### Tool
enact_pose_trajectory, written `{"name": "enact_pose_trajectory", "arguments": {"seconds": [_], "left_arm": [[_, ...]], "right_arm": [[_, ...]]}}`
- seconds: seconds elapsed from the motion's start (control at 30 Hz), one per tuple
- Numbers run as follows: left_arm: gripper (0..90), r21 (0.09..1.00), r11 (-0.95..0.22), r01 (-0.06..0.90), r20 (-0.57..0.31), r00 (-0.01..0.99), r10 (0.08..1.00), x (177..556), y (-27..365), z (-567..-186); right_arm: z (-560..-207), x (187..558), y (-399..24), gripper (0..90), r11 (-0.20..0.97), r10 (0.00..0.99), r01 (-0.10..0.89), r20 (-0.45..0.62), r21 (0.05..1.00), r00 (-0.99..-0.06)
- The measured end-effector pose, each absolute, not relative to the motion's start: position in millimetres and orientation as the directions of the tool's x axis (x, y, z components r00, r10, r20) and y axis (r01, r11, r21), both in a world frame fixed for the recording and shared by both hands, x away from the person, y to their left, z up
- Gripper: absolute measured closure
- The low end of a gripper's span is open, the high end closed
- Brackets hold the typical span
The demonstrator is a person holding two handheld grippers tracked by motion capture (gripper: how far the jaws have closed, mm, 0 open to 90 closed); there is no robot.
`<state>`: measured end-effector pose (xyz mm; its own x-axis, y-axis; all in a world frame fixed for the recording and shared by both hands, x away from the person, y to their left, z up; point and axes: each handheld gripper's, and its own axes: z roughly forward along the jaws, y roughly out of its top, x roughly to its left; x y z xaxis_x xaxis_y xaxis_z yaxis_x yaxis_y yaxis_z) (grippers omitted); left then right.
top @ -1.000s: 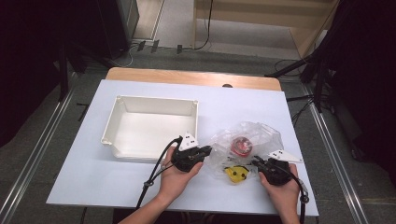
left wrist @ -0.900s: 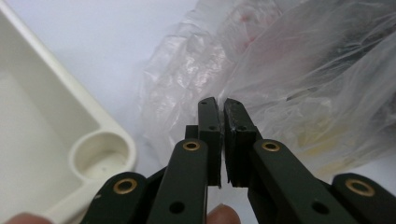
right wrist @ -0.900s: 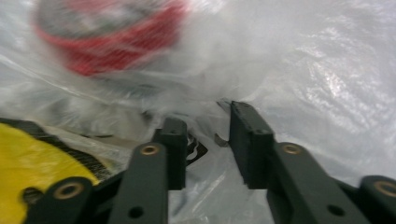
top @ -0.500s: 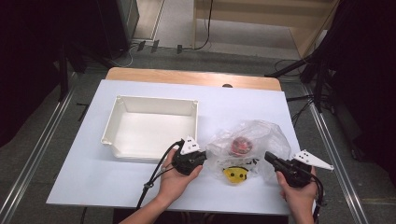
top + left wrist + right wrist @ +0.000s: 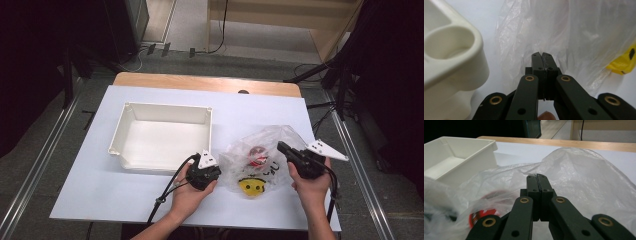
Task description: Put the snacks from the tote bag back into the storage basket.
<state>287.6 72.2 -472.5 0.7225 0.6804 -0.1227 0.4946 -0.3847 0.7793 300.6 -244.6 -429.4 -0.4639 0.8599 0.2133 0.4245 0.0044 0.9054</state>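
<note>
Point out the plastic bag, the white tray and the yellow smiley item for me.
plastic bag (image 5: 280,142): high view, on its bare upper right film.
white tray (image 5: 165,111): high view, on its far rim.
yellow smiley item (image 5: 251,186): high view, on its face, seen through the bag.
</note>
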Motion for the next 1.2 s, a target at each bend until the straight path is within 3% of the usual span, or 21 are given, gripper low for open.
{"name": "enact_pose_trajectory", "arguments": {"seconds": [0.23,0.4,0.67,0.77,0.87,0.97,1.2], "left_arm": [[90.0,0.757,-0.408,0.511,-0.104,0.710,0.697,287,71,-476],[90.0,0.739,-0.458,0.495,-0.065,0.729,0.682,284,68,-477],[90.0,0.735,-0.453,0.504,-0.102,0.743,0.661,286,69,-478],[88.4,0.736,-0.430,0.522,-0.129,0.733,0.668,287,71,-478],[87.2,0.742,-0.421,0.521,-0.136,0.732,0.667,287,72,-478],[87.4,0.743,-0.420,0.521,-0.135,0.731,0.669,287,72,-478],[87.0,0.746,-0.412,0.523,-0.140,0.729,0.670,287,73,-478]], "right_arm": [[-439,346,-233,90.0,-0.006,0.874,0.525,0.260,0.851,-0.411],[-465,358,-232,90.0,0.065,0.909,0.617,0.209,0.785,-0.361],[-486,348,-244,89.5,0.059,0.906,0.667,0.241,0.742,-0.349],[-477,335,-250,78.3,0.018,0.909,0.607,0.240,0.794,-0.341],[-462,311,-254,80.0,-0.060,0.891,0.523,0.281,0.850,-0.356],[-457,294,-248,82.5,-0.010,0.891,0.501,0.235,0.866,-0.388],[-475,280,-243,84.7,0.081,0.887,0.599,0.217,0.796,-0.407]]}}
